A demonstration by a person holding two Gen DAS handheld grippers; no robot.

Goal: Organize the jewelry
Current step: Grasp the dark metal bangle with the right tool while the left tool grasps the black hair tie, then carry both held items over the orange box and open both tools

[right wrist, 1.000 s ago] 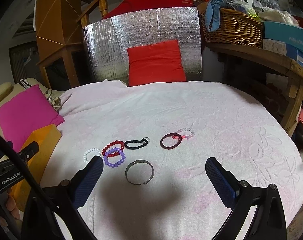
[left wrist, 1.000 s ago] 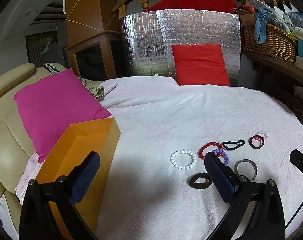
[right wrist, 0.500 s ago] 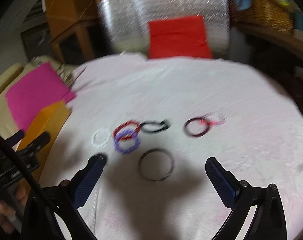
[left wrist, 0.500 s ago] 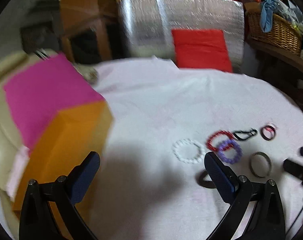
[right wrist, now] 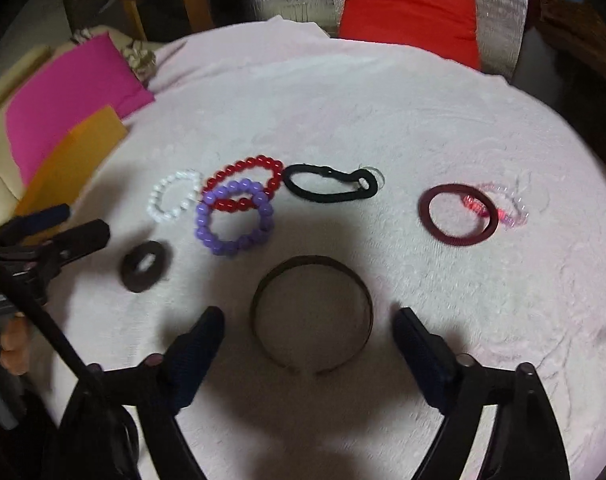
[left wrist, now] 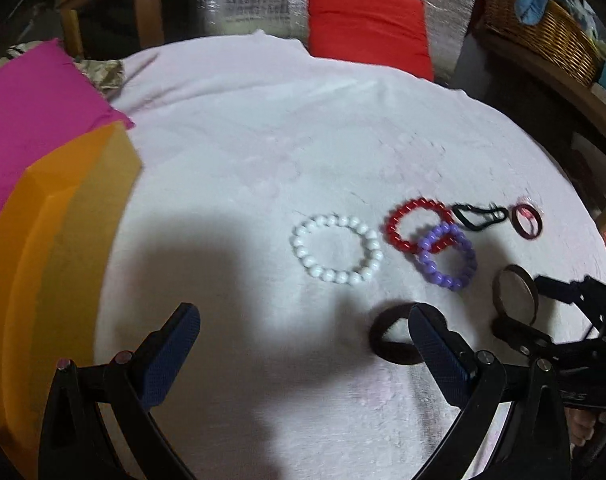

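While both sets of fingers stand wide and hold nothing, the main risk I see is a slipped grasp. The metal bangle (right wrist: 311,314) is thin and lies flat on the soft pink cloth (right wrist: 383,100) over the tabletop, so my right fingers (right wrist: 309,334) could close on fabric or skate over the rim. The red bead bracelet (right wrist: 245,184) and purple bead bracelet (right wrist: 235,218) overlap, so lifting one would likely drag the other.

The bangle sits directly between my right fingertips, slightly ahead of them. In the left view, the dark ring (left wrist: 395,336) lies right beside the right-hand tip of my left fingers (left wrist: 303,344), partly hidden by it, not centred. The white bead bracelet (left wrist: 337,249) lies farther ahead. The black hair tie (right wrist: 329,188) and maroon ring (right wrist: 457,215) lie beyond. The orange box (left wrist: 51,264) stands at the left edge, well apart from the jewelry.
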